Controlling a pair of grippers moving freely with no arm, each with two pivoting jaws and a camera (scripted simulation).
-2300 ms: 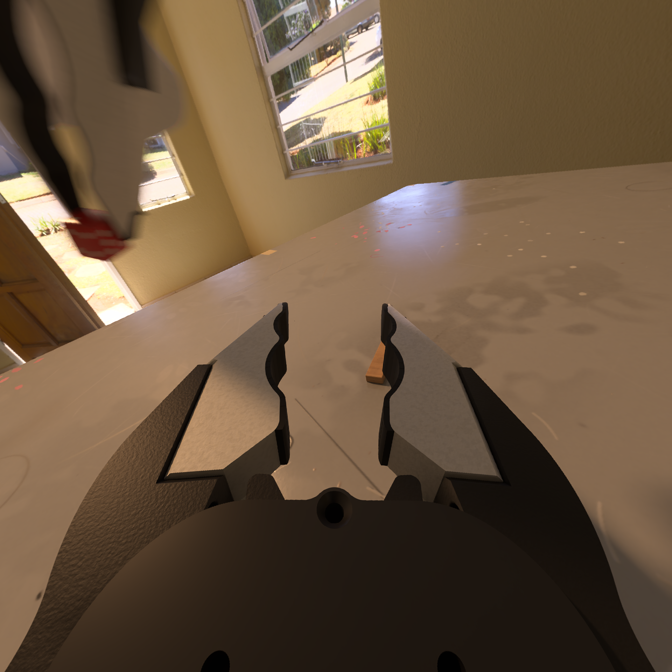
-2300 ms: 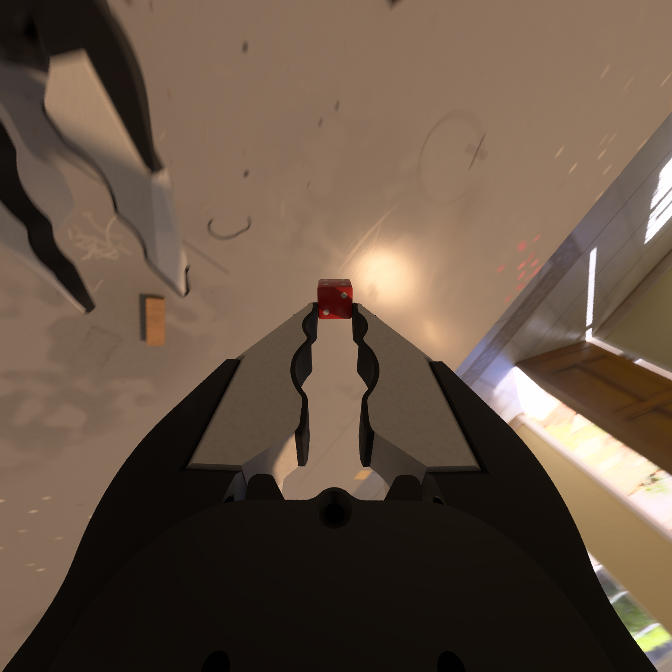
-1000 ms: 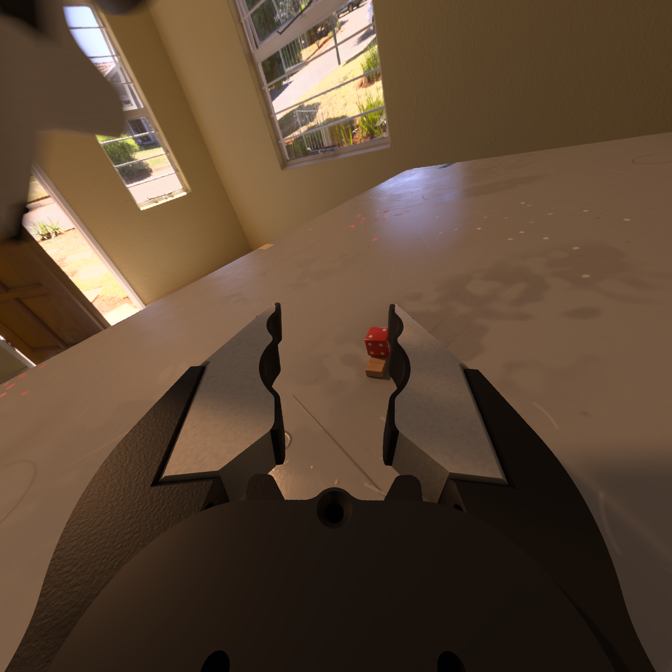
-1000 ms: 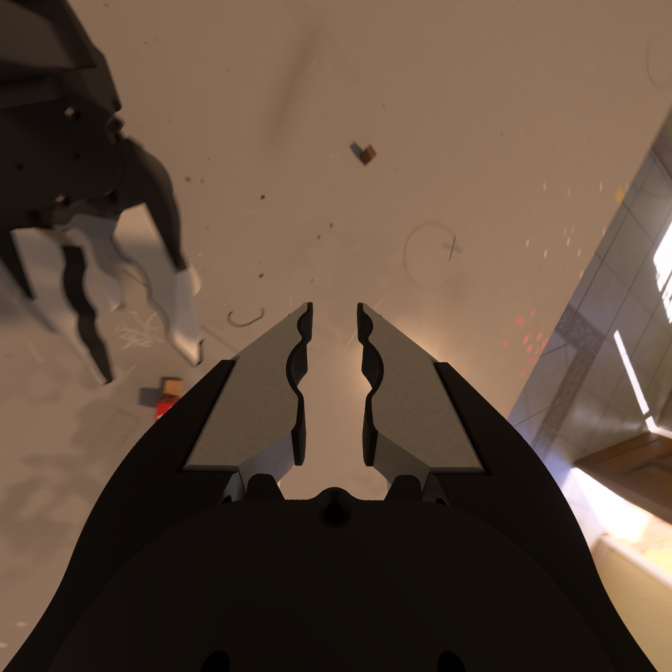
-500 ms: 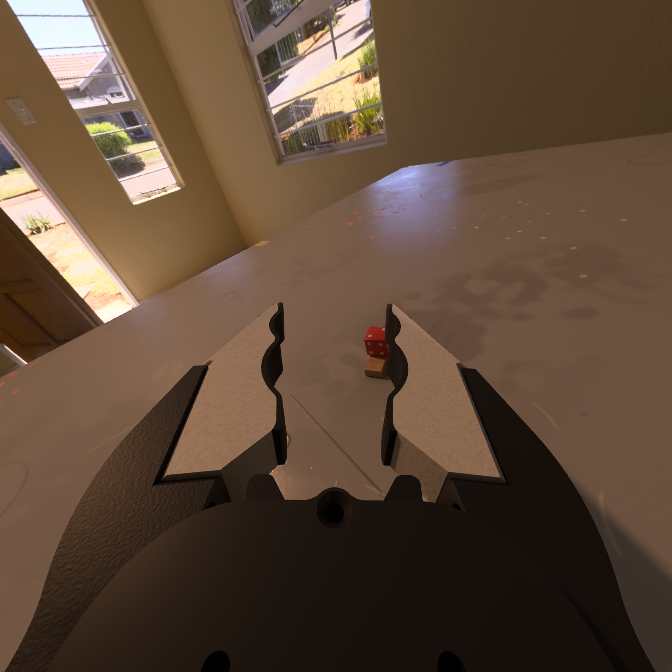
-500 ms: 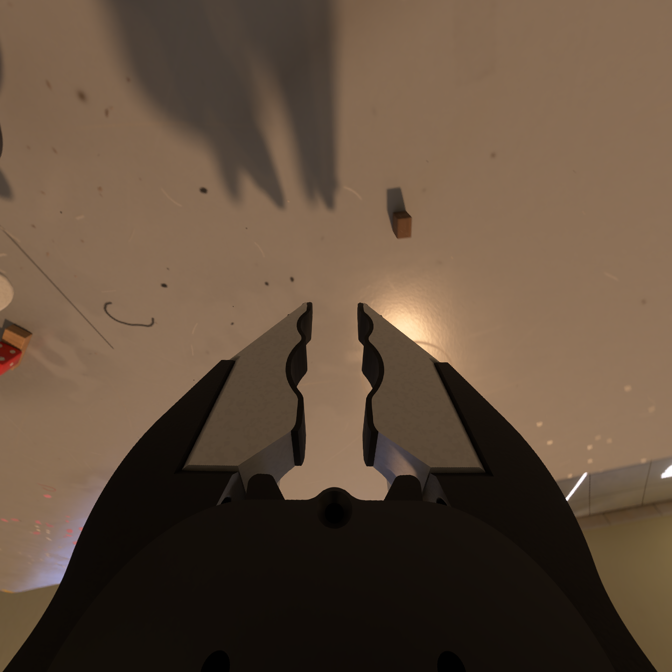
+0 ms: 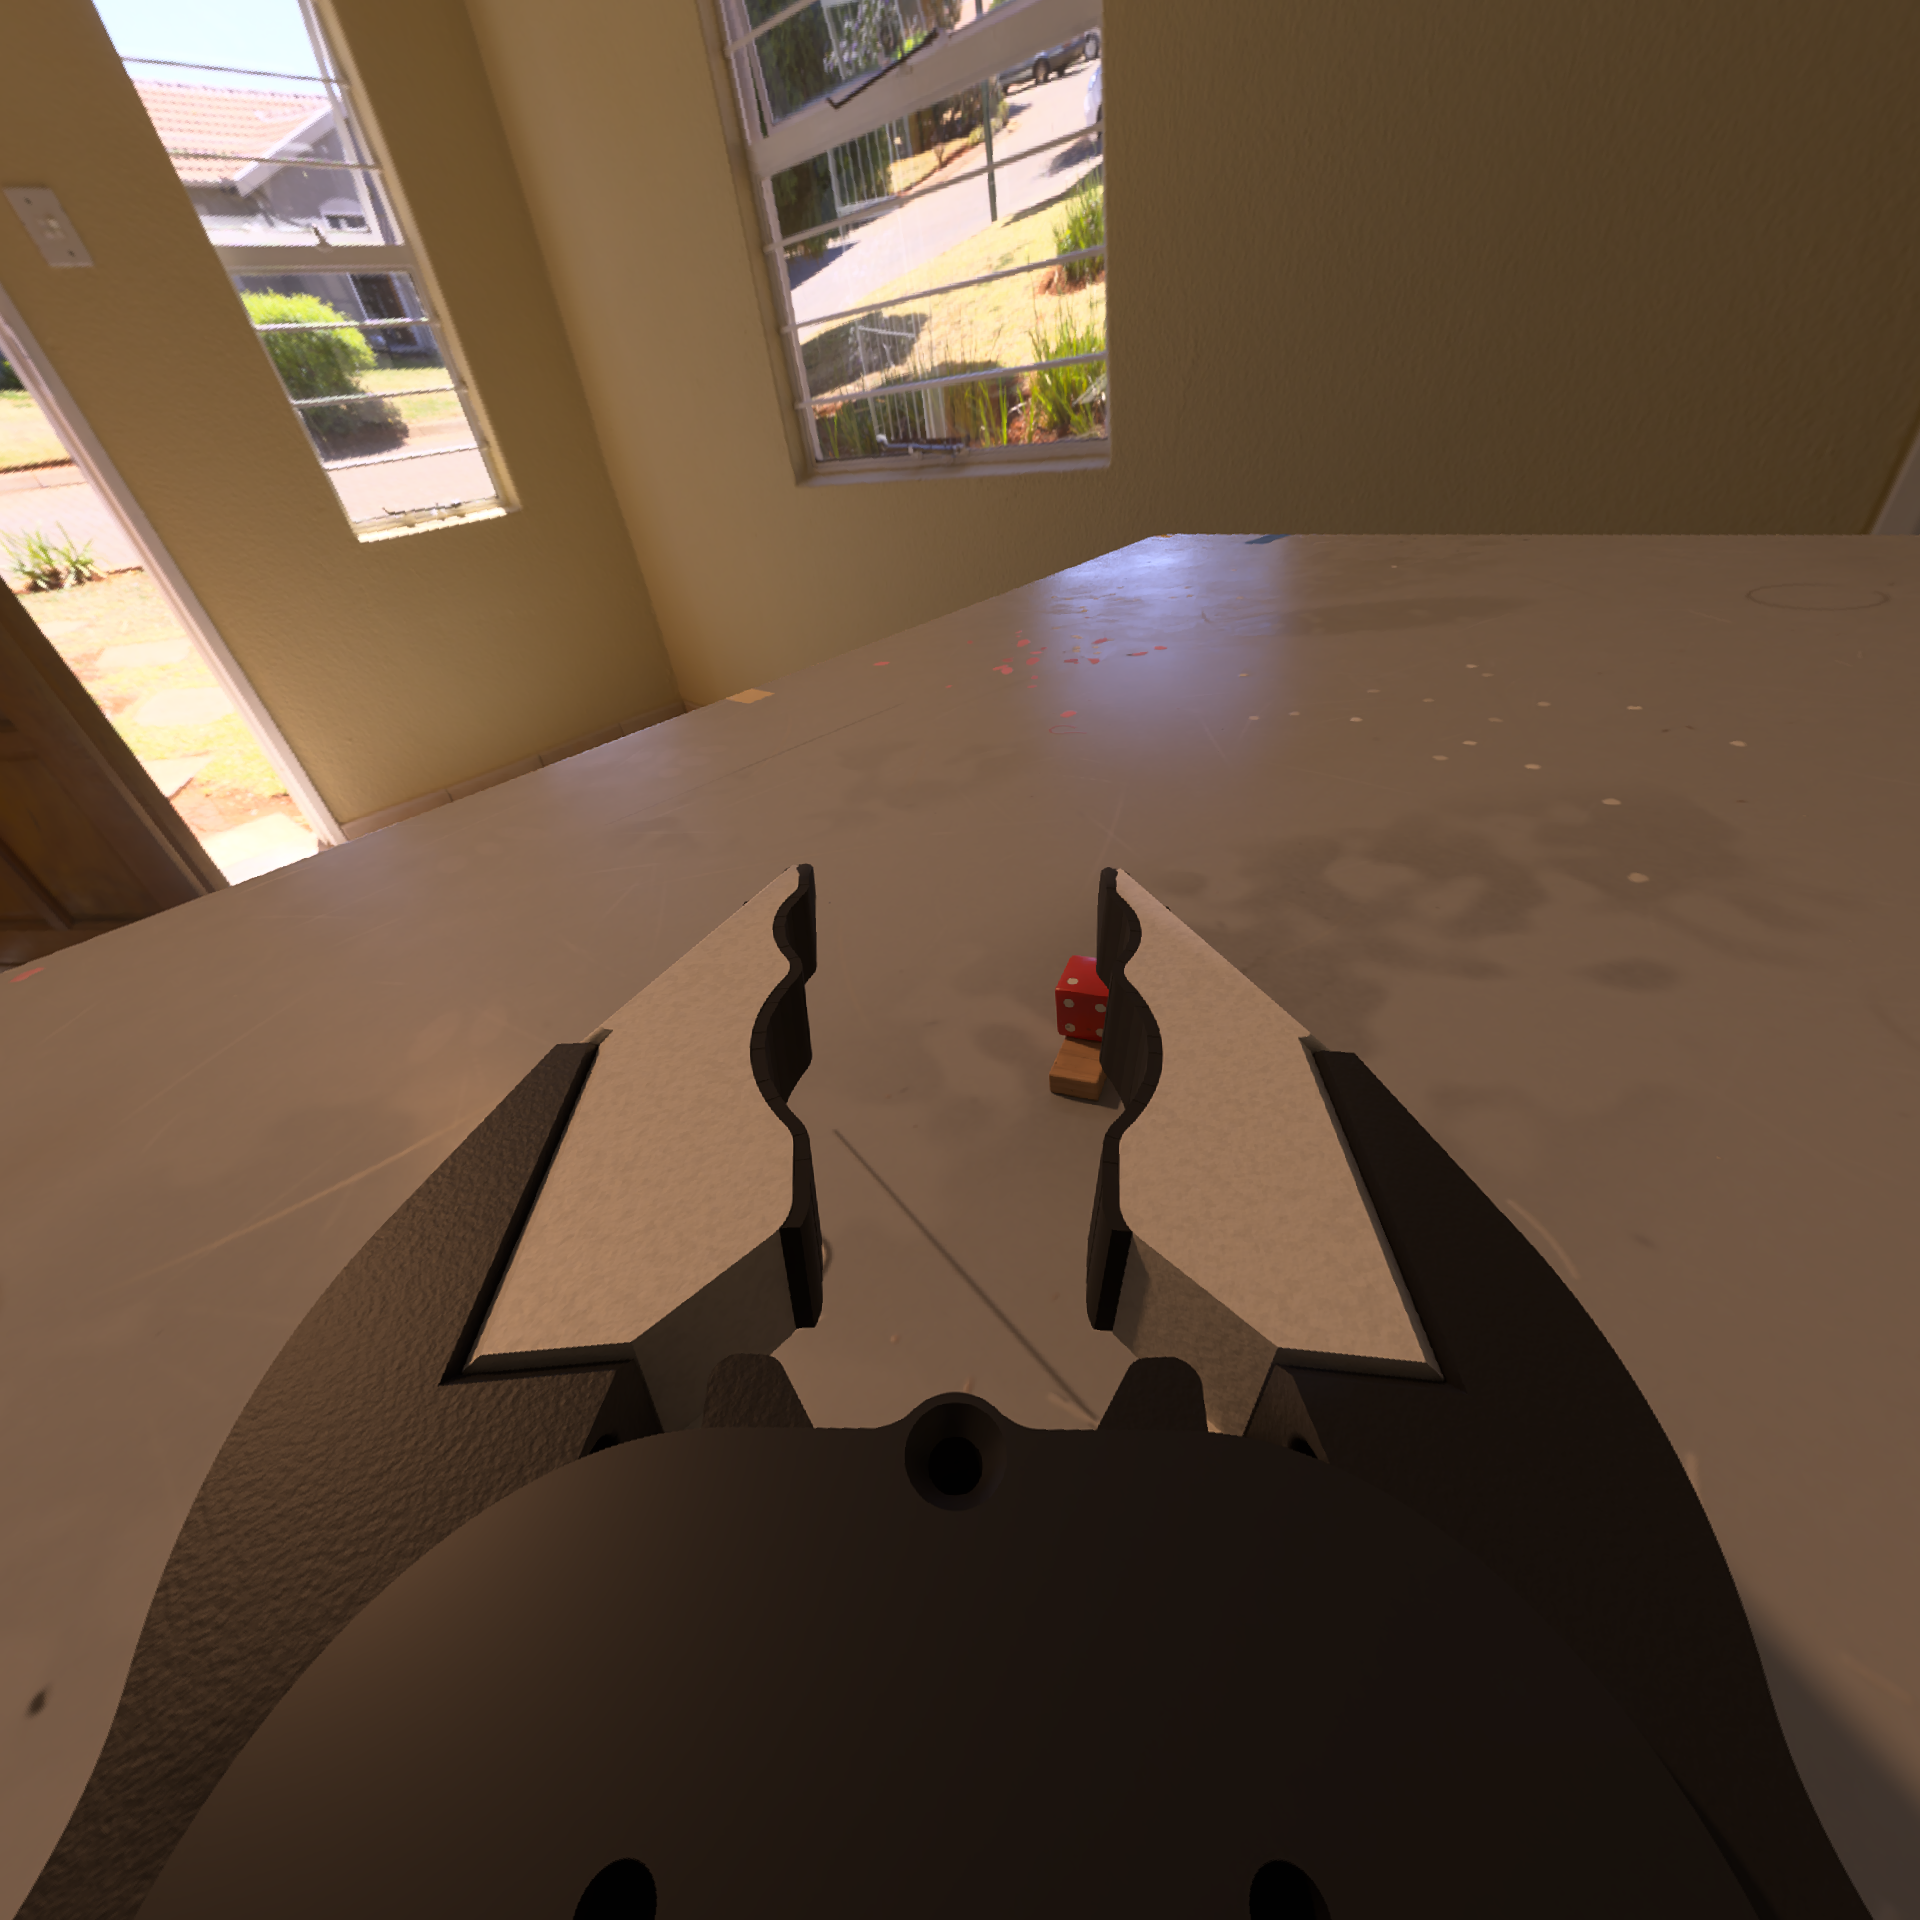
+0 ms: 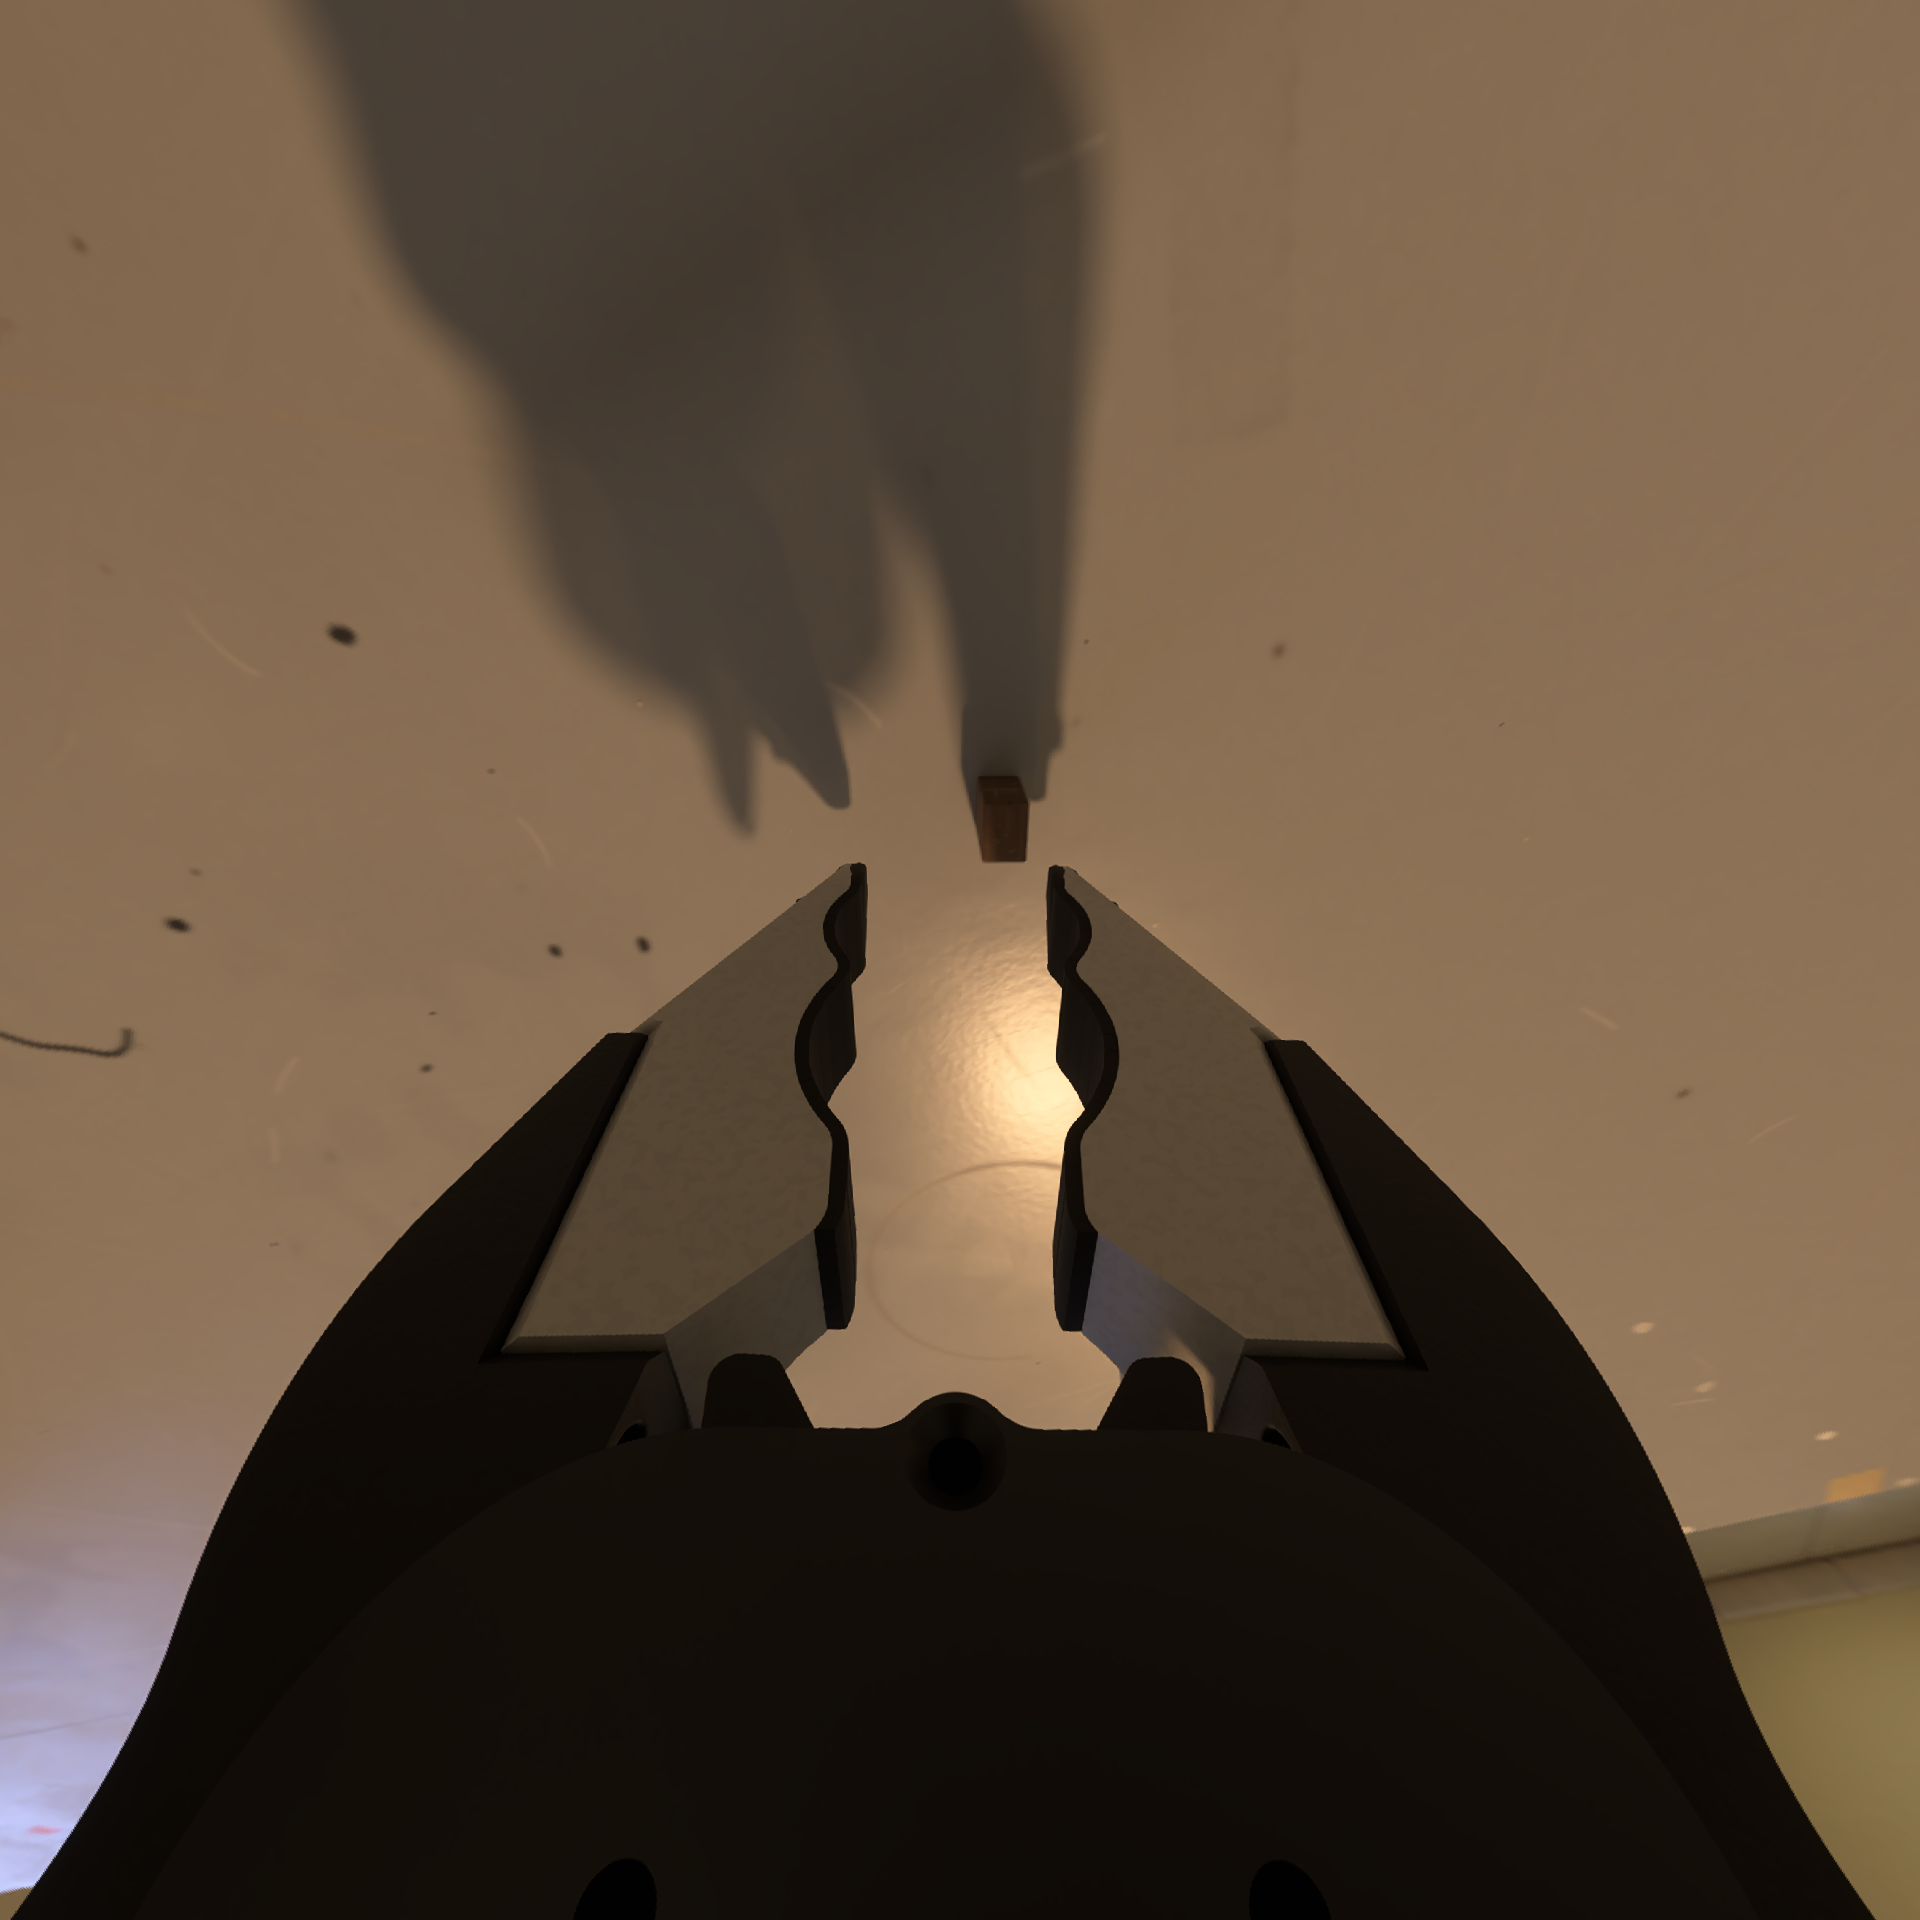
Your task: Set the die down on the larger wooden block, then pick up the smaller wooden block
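Observation:
In the left wrist view a red die (image 7: 1081, 997) with white dots sits on top of the larger wooden block (image 7: 1075, 1071) on the table; both are partly hidden behind my left gripper's right finger. My left gripper (image 7: 954, 883) is open and empty, above the table a little short of them. In the right wrist view the smaller, darker wooden block (image 8: 1003, 819) lies on the table just beyond the fingertips. My right gripper (image 8: 956, 881) is open and empty, pointing down at it from above.
The grey-beige table (image 7: 1455, 935) is worn, with stains and small paint specks. Its far edge meets yellow walls with two windows (image 7: 935, 260). A gripper shadow (image 8: 727, 416) falls on the table beyond the small block. A dark curved mark (image 8: 73, 1044) lies at the left.
My right gripper let go of the die on the larger block, swung away, moved over the smaller block and opened wider. The left gripper has hardly moved.

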